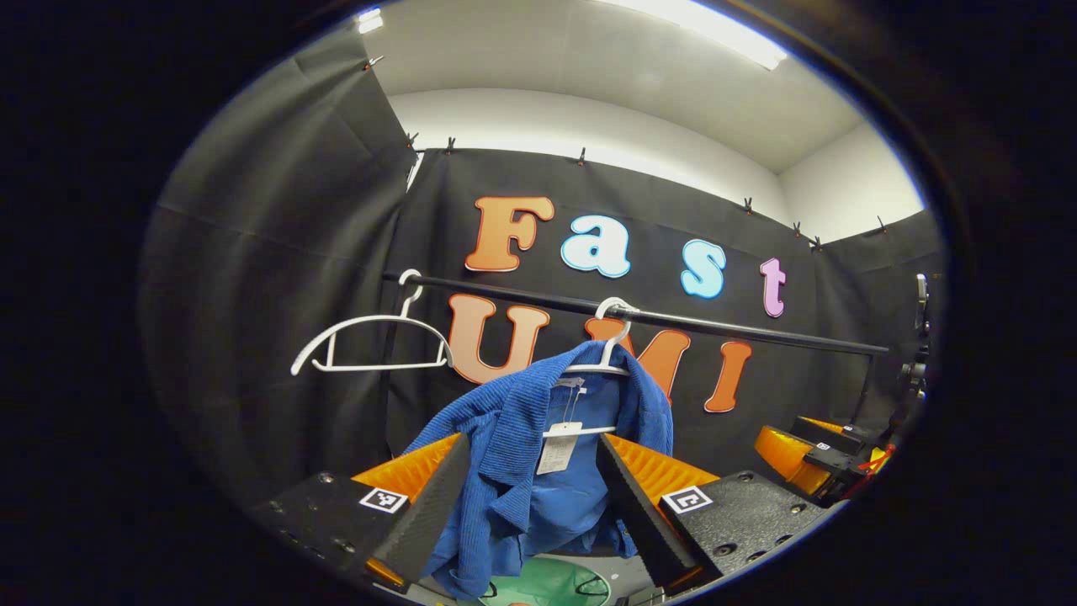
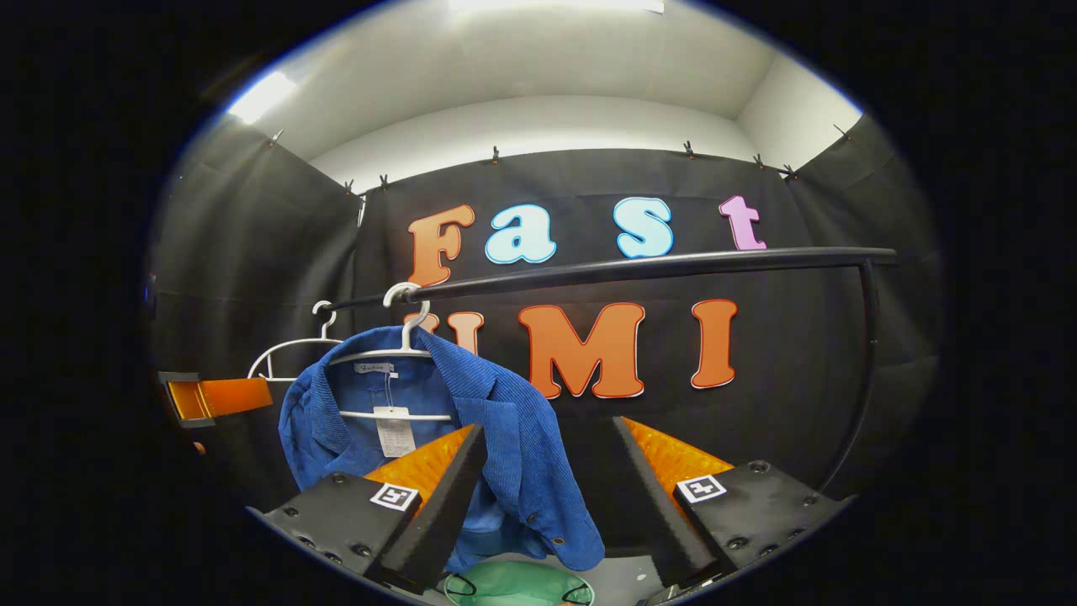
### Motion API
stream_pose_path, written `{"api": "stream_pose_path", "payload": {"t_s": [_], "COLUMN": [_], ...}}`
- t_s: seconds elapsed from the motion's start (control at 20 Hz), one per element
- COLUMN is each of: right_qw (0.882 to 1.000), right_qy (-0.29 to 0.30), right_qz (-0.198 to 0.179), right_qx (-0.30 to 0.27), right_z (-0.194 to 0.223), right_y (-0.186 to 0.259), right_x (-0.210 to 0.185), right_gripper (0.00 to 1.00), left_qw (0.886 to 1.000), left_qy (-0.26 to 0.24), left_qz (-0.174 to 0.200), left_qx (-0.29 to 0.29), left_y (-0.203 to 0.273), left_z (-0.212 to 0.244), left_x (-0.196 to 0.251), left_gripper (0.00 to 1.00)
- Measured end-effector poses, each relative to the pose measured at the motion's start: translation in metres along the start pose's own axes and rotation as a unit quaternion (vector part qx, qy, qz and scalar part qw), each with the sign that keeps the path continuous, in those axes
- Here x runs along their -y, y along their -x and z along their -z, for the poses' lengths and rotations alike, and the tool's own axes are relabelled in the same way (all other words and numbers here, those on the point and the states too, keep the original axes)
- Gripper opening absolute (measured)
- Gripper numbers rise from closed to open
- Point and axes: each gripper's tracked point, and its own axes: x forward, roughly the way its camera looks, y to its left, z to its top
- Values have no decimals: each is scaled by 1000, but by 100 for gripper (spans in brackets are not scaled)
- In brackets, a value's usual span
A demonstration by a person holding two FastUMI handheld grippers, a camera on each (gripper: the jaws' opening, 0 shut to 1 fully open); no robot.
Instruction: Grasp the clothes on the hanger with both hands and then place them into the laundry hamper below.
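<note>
A blue ribbed corduroy jacket [image 1: 538, 438] hangs on a white plastic hanger [image 1: 607, 353] from the black metal rail [image 1: 715, 326], above what seems to be a green laundry hamper [image 2: 517, 585]. Left gripper [image 1: 533, 492] and right gripper [image 2: 547, 484] hover near it, jaws spread, holding nothing.

Both cameras face the booth's back wall, tilted slightly upward toward the black rail [image 1: 639, 318]. The left gripper view sits close below the rail's left half, the blue jacket [image 1: 538, 454] dead ahead. The right gripper view looks from farther right, the jacket [image 2: 471, 429] off-centre left. Both share rail, jacket and empty hanger [image 1: 370, 345].
</note>
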Motion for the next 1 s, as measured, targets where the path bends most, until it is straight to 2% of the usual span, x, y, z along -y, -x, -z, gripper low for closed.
{"api": "stream_pose_path", "payload": {"t_s": [0.15, 0.4, 0.45, 0.5, 0.55, 0.6, 0.75, 0.85, 0.95, 1.0], "right_qw": [1000, 999, 999, 998, 998, 998, 998, 997, 998, 998], "right_qy": [-5, -22, -20, -18, -18, -19, -25, -26, -28, -25], "right_qz": [2, -8, -11, -13, -13, -13, -16, -16, -19, -20], "right_qx": [-14, -43, -47, -51, -52, -53, -64, -64, -60, -61], "right_z": [20, 52, 56, 59, 63, 65, 80, 86, 91, 95], "right_y": [-16, -37, -40, -44, -49, -53, -64, -74, -83, -88], "right_x": [-20, -45, -49, -52, -54, -56, -62, -64, -66, -66], "right_gripper": [97, 96, 100, 97, 97, 97, 97, 97, 91, 97], "left_qw": [1000, 999, 998, 998, 998, 998, 998, 998, 997, 997], "left_qy": [-3, -2, 2, 5, 7, 8, 4, -2, -9, -12], "left_qz": [17, 22, 21, 21, 20, 19, 10, 8, -3, -9], "left_qx": [-22, -48, -52, -54, -54, -55, -63, -70, -70, -74], "left_y": [-13, -25, -26, -26, -27, -27, -35, -40, -48, -50], "left_z": [22, 52, 57, 60, 63, 66, 78, 89, 98, 103], "left_x": [-3, -13, -15, -17, -19, -21, -26, -27, -32, -34], "left_gripper": [95, 95, 95, 95, 92, 95, 95, 92, 95, 95]}}
